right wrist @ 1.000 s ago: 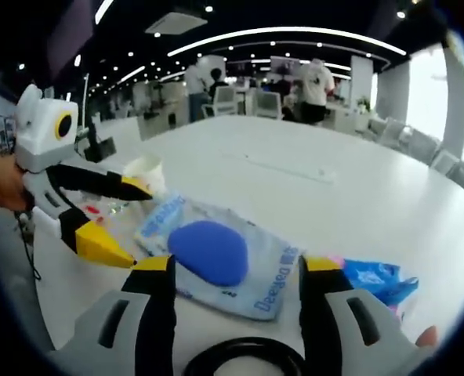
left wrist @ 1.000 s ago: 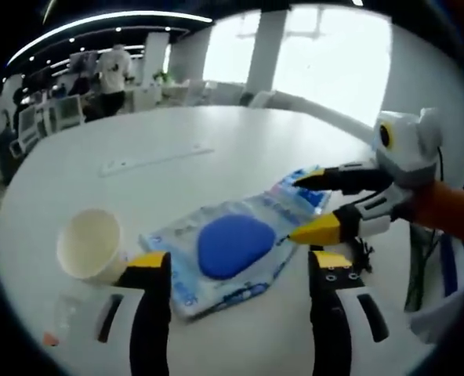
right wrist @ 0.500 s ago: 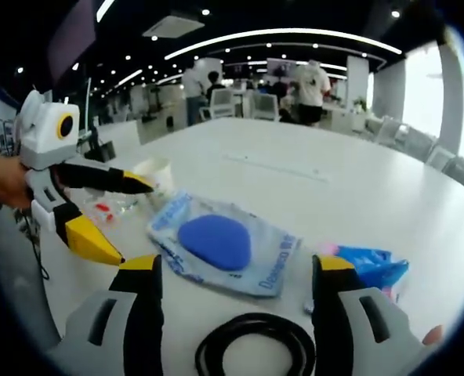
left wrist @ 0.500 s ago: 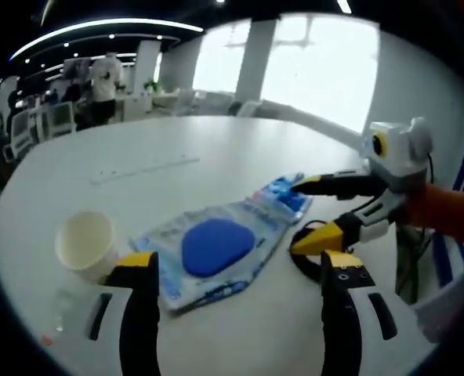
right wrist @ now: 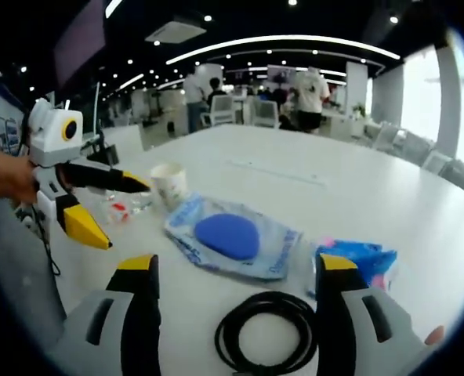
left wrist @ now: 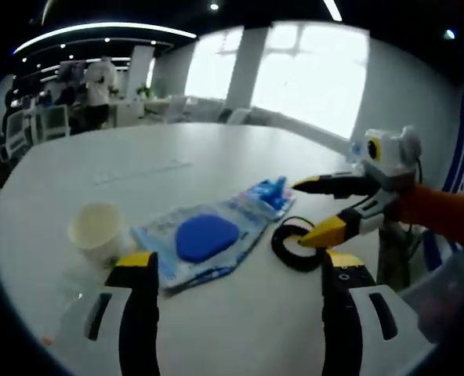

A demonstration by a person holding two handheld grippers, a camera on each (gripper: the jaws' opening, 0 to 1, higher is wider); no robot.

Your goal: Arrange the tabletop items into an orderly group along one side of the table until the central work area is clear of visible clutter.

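Both grippers hover above the bench (right wrist: 389,196) with fingers spread wide and holding nothing, likely so either can drop onto an item next. The left gripper (left wrist: 236,270) points at the clear packet with a blue pad (left wrist: 204,239), which lies just ahead of its fingers; a paper cup (left wrist: 97,229) stands beyond its left finger. The right gripper (right wrist: 230,270) has the coiled black cable (right wrist: 267,333) between its fingers (nearest pick, I judge), with a blue wrapper (right wrist: 356,262) ahead of the right finger.

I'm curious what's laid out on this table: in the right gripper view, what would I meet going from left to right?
Left gripper → paper cup → clear packet with blue pad → crumpled blue wrapper.
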